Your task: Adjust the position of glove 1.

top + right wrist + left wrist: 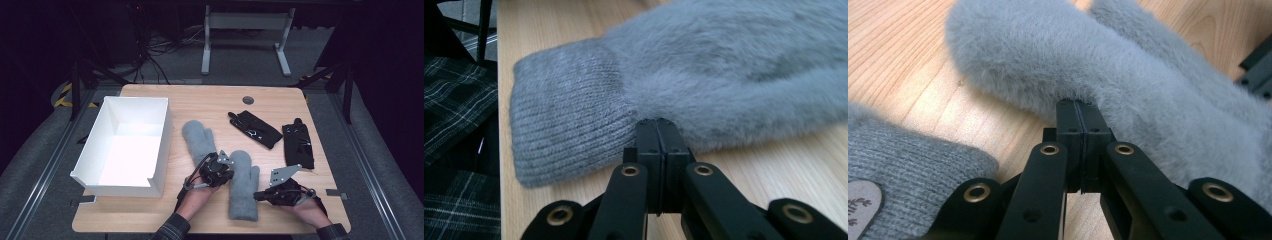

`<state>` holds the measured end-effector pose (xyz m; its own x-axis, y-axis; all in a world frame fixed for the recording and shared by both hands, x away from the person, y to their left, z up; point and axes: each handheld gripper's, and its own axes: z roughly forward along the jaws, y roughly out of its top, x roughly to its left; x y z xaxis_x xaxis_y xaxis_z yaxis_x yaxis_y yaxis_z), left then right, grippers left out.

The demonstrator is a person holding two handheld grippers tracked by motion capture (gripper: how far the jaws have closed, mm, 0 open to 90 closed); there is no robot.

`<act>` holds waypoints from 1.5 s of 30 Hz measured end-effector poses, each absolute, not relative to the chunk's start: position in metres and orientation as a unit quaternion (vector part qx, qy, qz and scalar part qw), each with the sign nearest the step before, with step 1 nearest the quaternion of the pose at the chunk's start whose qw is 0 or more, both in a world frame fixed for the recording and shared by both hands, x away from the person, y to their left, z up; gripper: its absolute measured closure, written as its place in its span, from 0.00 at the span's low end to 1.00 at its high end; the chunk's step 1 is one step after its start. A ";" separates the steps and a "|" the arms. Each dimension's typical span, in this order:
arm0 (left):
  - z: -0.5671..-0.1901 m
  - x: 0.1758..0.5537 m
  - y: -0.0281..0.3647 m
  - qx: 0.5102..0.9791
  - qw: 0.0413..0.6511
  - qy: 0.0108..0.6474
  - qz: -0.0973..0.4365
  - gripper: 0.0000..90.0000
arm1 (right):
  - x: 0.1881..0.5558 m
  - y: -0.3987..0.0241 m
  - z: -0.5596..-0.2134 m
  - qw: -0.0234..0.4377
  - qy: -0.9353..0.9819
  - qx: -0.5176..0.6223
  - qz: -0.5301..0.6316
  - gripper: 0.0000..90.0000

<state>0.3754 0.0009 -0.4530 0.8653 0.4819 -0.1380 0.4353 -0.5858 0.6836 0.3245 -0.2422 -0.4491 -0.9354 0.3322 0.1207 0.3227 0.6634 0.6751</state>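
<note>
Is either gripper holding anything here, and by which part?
Both jaw pairs look pinched onto the near grey mitten: the left gripper on its fluffy edge near the top, the right gripper where fur meets the ribbed cuff.

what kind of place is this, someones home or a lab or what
Most likely a lab or recording workspace, not a home. A bare wooden table stands on grey carpet in a dark room, with loose cables on the floor behind it and metal rails running along both sides.

high view overhead; gripper views close — same grey mitten (pixel 243 185)
</note>
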 end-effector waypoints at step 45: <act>-0.421 0.398 0.041 0.862 0.356 0.347 0.098 0.36 | 0.323 -0.295 -0.459 0.105 0.874 0.302 0.367 0.30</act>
